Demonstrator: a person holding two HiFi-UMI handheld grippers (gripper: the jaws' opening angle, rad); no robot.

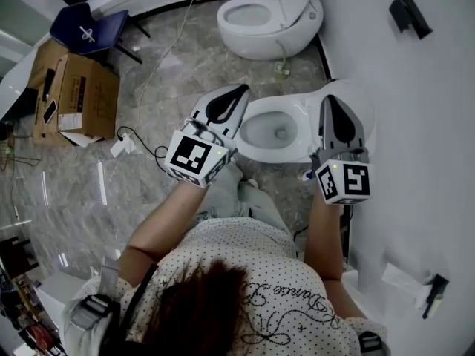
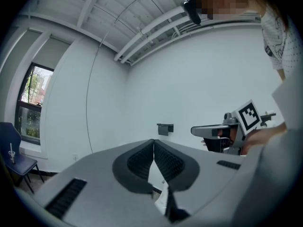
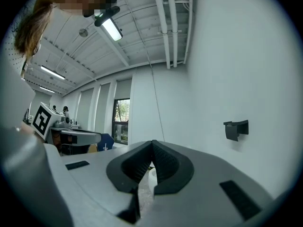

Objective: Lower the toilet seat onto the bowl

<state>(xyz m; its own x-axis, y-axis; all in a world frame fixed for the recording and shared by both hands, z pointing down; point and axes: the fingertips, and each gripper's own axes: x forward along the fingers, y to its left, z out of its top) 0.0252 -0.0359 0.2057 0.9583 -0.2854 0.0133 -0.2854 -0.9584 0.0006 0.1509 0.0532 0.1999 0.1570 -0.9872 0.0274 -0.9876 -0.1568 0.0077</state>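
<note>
The left gripper (image 2: 154, 143) has its jaws pressed together with nothing between them. In the head view it shows over the left edge of the toilet bowl (image 1: 276, 130), mid-frame. The right gripper (image 3: 152, 143) is likewise closed and empty, over the bowl's right end by the white wall. The toilet seat (image 1: 365, 106) seems to stand raised there, partly hidden behind that gripper. Further out, a second toilet (image 1: 260, 21) sits at the top centre and a cardboard box (image 1: 83, 96) at the upper left.
</note>
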